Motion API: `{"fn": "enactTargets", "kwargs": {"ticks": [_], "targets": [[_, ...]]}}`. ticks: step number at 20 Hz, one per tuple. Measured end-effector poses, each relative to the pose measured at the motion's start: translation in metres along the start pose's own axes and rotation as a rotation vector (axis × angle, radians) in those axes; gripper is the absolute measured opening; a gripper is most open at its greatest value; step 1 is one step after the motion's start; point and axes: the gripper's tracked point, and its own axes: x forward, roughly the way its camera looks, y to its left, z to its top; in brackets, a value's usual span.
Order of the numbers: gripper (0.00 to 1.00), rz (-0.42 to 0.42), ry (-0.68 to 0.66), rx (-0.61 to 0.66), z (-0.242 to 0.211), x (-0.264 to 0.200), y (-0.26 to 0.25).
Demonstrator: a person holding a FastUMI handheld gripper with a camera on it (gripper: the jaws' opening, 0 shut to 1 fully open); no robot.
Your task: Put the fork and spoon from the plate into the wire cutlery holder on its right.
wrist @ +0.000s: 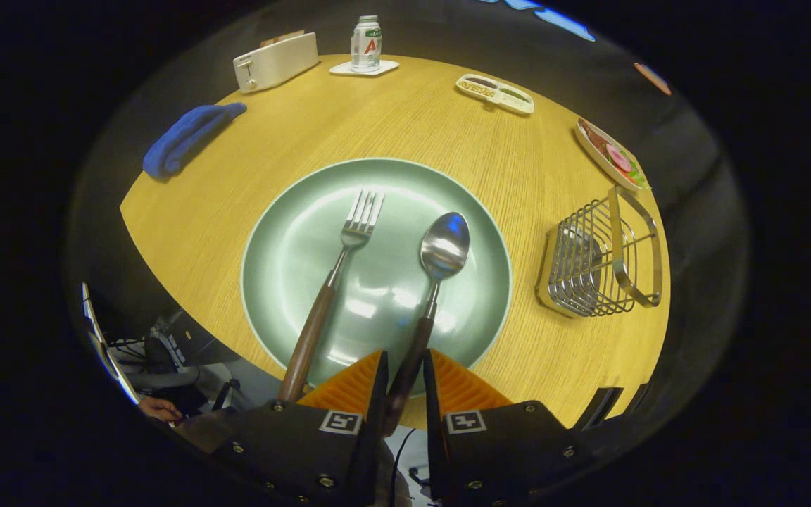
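My gripper has its orange fingers pinched onto the spoon by its wooden handle, bowl lying ahead on the green plate. I'm gripping near the handle's end, so I reckon the heavy bowl could droop or swivel as I lift. The spoon's long axis runs away from me, bowl tipped slightly right. The fork lies just left, tines away, leaning right too. The wire holder stands right of the plate, on the table.

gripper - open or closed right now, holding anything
Gripper: nearly closed around the spoon handle, which runs between its fingers; whether both press on it cannot be told. The fork lies untouched on the plate.
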Motion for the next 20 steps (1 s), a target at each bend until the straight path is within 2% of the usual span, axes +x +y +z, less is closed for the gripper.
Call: {"fn": "enactTargets", "kwargs": {"ticks": [1, 2, 3, 4, 8, 11, 14, 20], "targets": [[0.29, 0.021, 0.01, -0.004, 0.002, -0.003, 0.001], [0.3, -0.014, 0.023, 0.018, -0.004, 0.013, -0.007], [0.18, 0.058, 0.035, 0.034, 0.002, 0.005, 0.001], [0.07, 0.064, 0.058, 0.047, 0.0, 0.004, 0.001], [0.07, 0.089, 0.08, -0.021, 0.003, -0.005, -0.006], [0.07, 0.144, 0.109, -0.044, 0.004, -0.018, -0.011], [0.07, 0.148, 0.118, -0.077, 0.011, -0.033, -0.031], [0.07, 0.216, 0.131, -0.022, 0.023, -0.066, -0.052]]}}
